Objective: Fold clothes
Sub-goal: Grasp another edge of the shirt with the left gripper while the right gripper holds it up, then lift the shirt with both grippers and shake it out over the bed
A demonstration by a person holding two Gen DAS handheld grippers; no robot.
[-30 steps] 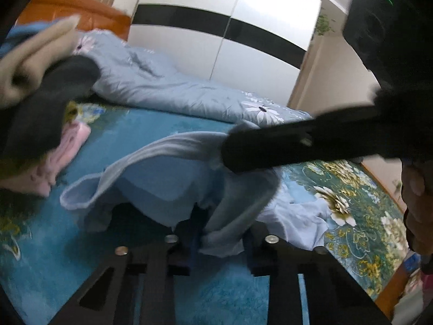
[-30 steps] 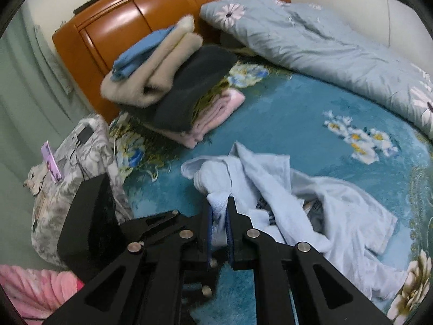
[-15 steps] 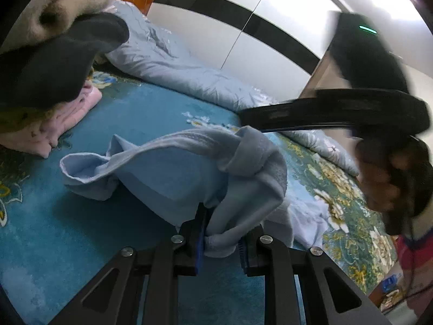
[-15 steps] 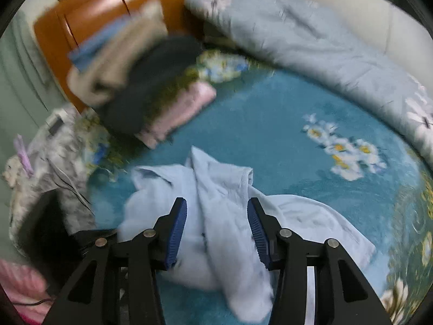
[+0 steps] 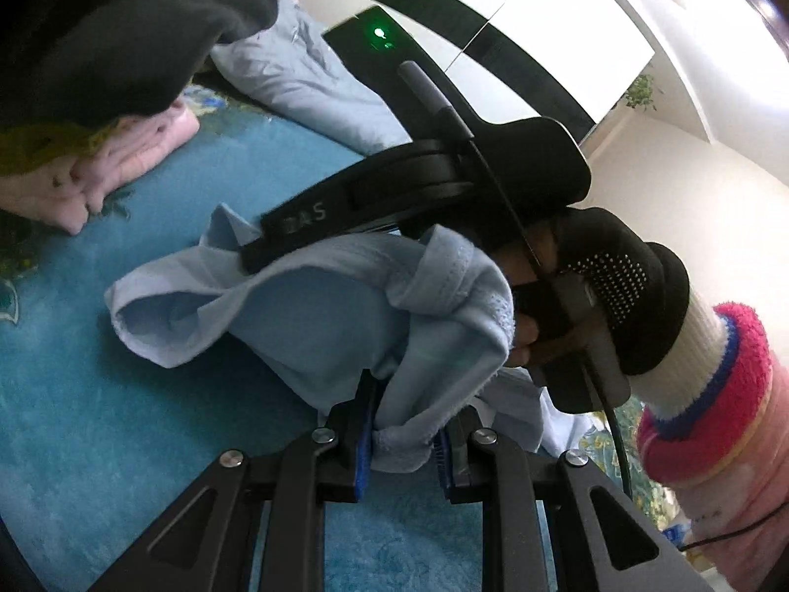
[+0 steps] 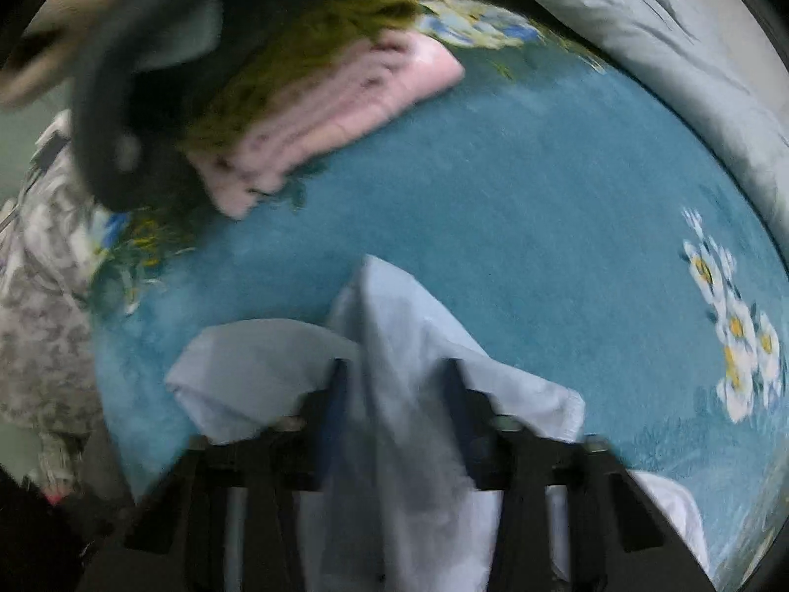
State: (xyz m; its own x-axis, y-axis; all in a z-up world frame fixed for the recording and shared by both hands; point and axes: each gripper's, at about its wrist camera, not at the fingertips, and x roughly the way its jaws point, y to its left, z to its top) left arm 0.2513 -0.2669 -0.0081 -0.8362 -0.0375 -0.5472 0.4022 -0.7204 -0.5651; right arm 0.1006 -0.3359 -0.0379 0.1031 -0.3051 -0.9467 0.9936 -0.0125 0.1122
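A light blue garment [image 5: 315,315] lies crumpled on the teal bed cover [image 5: 98,424]. My left gripper [image 5: 402,436] is shut on a bunched fold of it and holds that part raised. The right gripper's body [image 5: 444,182] crosses just above the garment in the left wrist view. In the right wrist view, which is blurred, my right gripper [image 6: 397,409] is open with a ridge of the garment [image 6: 394,345] rising between its jaws; they do not grip it.
A stack of folded clothes, dark grey [image 5: 123,49] over pink [image 5: 123,163], sits at the far left and shows in the right wrist view [image 6: 320,113]. A grey-blue floral quilt [image 6: 665,49] lies along the far side. A patterned pillow [image 6: 39,296] lies at the left edge.
The right gripper let go of the garment and opened, then moved forward over it toward the folded stack. The left gripper kept its hold and came closer to the stack.
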